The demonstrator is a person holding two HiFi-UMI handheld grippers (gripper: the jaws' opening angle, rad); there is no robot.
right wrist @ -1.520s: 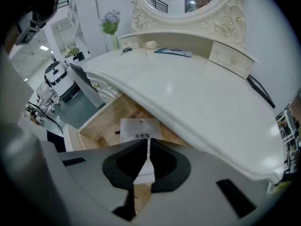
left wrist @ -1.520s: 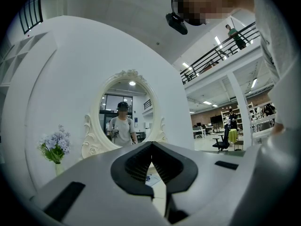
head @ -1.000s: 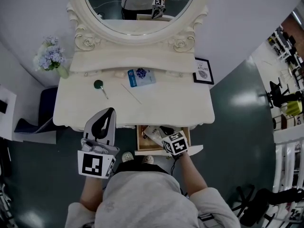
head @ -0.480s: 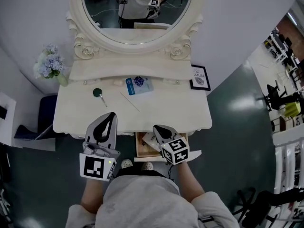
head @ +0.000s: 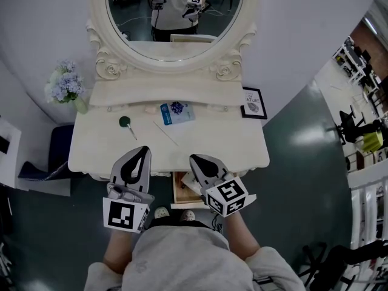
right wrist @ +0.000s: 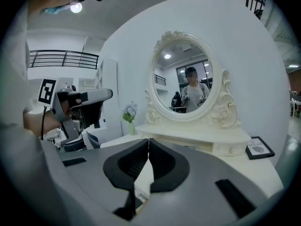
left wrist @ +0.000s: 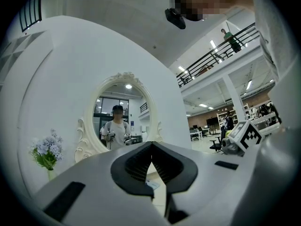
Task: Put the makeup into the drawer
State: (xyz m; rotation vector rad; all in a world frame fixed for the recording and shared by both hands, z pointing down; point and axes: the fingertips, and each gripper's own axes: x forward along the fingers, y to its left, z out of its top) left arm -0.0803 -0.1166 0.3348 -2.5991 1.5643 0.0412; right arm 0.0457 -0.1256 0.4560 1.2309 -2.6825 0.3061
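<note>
Plainly, left tongs (head: 143, 151) & right tongs (head: 194, 159): the 2 clenched, nothing btw jaws, at dresser (head: 233, 143) front edge.

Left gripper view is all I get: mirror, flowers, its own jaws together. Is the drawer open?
Observer: Yes. In the head view the drawer is pulled out under the front edge of the dressing table, with pale items lying inside.
Operator: Right gripper carrying anything?
Observer: No. The right gripper has its jaws together with nothing between them.
Operator: What's on the tabletop?
Observer: A blue packet near the back, a round green-headed tool to its left, and a thin stick lying slantwise between them, nearer the front.
</note>
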